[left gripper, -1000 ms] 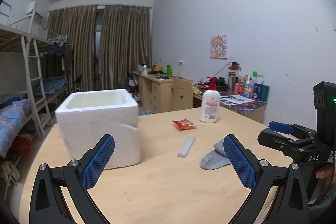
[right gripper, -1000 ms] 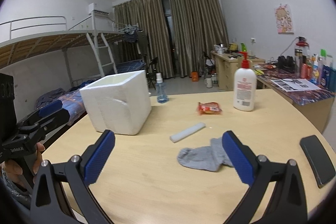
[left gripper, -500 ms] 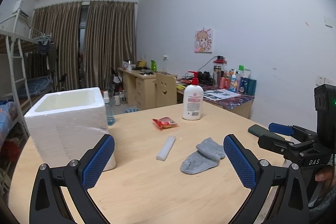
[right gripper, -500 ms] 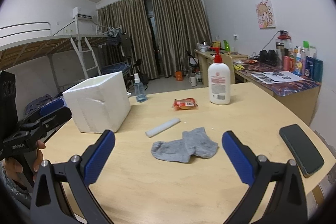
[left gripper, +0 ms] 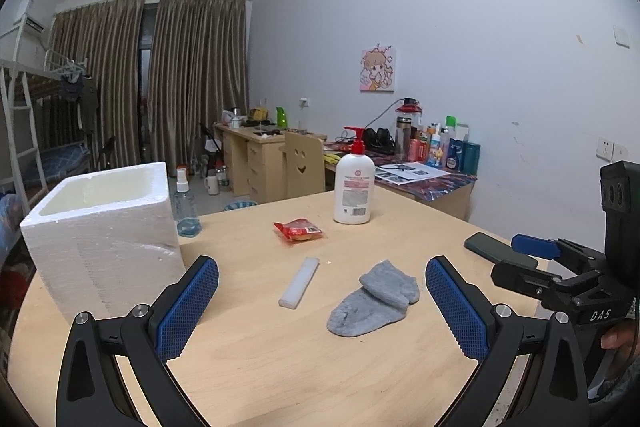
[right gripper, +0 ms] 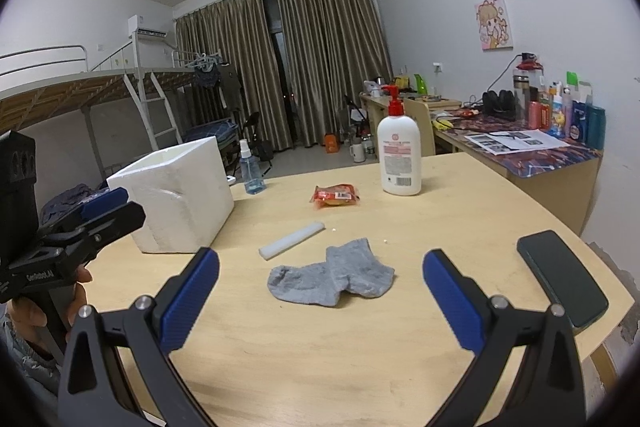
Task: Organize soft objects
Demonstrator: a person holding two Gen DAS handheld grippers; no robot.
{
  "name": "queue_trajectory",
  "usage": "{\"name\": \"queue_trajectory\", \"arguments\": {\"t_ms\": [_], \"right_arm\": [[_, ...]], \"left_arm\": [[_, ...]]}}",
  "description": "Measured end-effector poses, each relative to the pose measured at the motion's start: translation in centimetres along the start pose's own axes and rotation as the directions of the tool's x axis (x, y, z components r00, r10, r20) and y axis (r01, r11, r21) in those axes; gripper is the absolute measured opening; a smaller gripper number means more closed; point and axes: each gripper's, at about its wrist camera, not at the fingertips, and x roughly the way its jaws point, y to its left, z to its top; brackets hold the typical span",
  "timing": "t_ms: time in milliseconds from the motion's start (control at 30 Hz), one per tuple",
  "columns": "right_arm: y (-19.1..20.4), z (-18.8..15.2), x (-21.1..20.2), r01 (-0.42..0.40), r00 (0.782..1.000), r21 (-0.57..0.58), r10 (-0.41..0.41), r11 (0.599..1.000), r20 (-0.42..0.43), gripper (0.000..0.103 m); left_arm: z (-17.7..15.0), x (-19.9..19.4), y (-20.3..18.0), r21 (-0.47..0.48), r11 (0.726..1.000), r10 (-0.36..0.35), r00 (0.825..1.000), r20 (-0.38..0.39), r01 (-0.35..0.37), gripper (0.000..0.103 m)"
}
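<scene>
Both held wide open above the table (right gripper: pixel 460 219), empty — left claw (left gripper: pixel 322 303) and right claw (right gripper: pixel 320 297) alike. Grey sock (right gripper: pixel 332 277) lying crumpled just ahead, between the right claw's fingers. White foam box (left gripper: pixel 104 227) off to the left, open-topped. White stick (right gripper: pixel 291 239) just beyond the sock — red packet (right gripper: pixel 335 195) and pump bottle (right gripper: pixel 399 155) farther ahead. Phone (right gripper: pixel 562 277) to the right.

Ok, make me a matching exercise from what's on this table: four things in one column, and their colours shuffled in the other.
Things:
1. sock
2. foam box
3. snack packet
4. phone

Colours:
A. white
B. dark, near black
C. grey
D. red and orange

Pairs: 1-C, 2-A, 3-D, 4-B
</scene>
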Motion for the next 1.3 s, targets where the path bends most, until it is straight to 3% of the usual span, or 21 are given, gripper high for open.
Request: {"name": "queue_trajectory", "arguments": {"t_ms": [867, 1300], "right_arm": [[-2.1, -0.1, 2.6, -0.055, 0.996, 0.012, 0.055, 0.998, -0.068, 0.103], [-3.2, 0.4, 4.8, -0.109, 0.986, 0.043, 0.113, 0.993, -0.122, 0.103]], "left_arm": [[-0.2, 6.2, -0.1, -0.003, 1.0, -0.024, 0.991, -0.132, 0.023, 0.103], [-0.7, 10.1, 1.0, 0.003, 1.0, -0.013, 0.976, -0.217, 0.014, 0.103]]}}
